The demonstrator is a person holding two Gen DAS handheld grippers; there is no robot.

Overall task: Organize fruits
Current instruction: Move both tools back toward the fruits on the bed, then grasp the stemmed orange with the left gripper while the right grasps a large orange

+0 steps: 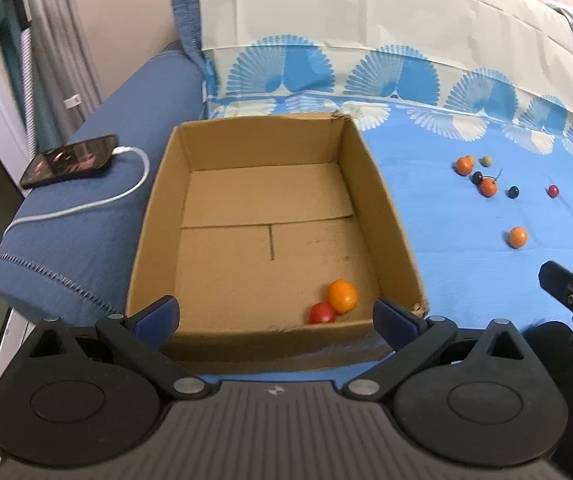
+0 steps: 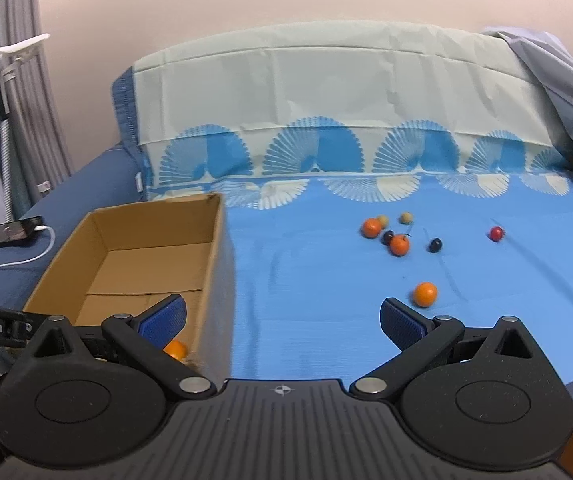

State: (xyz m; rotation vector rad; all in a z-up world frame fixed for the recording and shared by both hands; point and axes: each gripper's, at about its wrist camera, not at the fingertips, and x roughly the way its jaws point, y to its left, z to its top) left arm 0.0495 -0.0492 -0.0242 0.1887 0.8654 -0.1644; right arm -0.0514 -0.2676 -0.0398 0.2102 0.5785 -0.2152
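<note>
Left gripper (image 1: 276, 314) jaws spread wide, nothing between them, sitting at the bottom of the left wrist view over the near wall of the cardboard box (image 1: 242, 152). Box is open-topped and fills the centre of the frame. Inside it, lower right corner: one orange fruit (image 1: 342, 296) touching a small red fruit (image 1: 322, 313).

Right gripper (image 2: 282, 318) jaws also wide apart, empty, at the bottom of the right wrist view, above bare blue sheet (image 2: 306, 300). Box edge is at lower left of that frame, with the orange in the box partly visible behind the left finger.

Loose fruit on the sheet, right of centre in the right wrist view:
- single orange (image 2: 425, 294) nearest, just above the right finger
- cluster further up: two oranges (image 2: 371, 227) (image 2: 400, 245), a dark fruit (image 2: 388, 237) between them, two small tan ones (image 2: 405, 217) at the top
- another dark fruit (image 2: 435, 245) just right of the cluster
- red fruit (image 2: 496, 233) well apart, far right

Phone (image 1: 71, 160) with white cable (image 1: 126, 188) lies on the blue sofa arm, left of the box in the left wrist view. Part of the right gripper body shows at that view's right edge.
</note>
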